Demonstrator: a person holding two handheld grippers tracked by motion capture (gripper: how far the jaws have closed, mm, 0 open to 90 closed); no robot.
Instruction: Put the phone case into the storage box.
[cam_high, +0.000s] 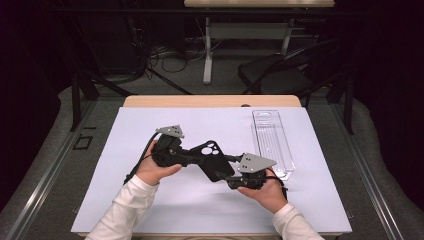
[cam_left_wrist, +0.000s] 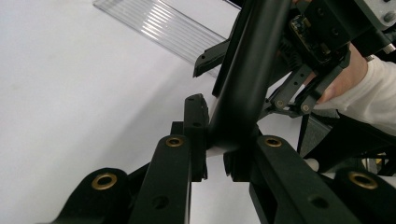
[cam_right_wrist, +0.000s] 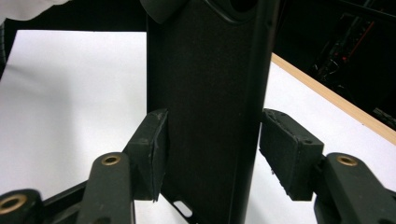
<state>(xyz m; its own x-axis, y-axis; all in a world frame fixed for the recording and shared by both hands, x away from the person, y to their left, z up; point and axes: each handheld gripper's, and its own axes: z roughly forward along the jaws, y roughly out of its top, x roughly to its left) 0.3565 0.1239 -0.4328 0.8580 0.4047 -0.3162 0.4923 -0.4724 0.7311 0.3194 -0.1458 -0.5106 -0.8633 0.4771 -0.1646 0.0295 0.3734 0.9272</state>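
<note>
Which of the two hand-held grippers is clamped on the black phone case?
The left hand-held gripper: its jaws pinch the black phone case by its edge. On the right hand-held gripper, one pad stands off the case.

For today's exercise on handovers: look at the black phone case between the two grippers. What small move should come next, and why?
Probably draw the right gripper back: its pads stand apart from the black phone case, while the left gripper clamps the case's edge.

One phone case (cam_high: 214, 160), one clear tray (cam_high: 272, 140)
</note>
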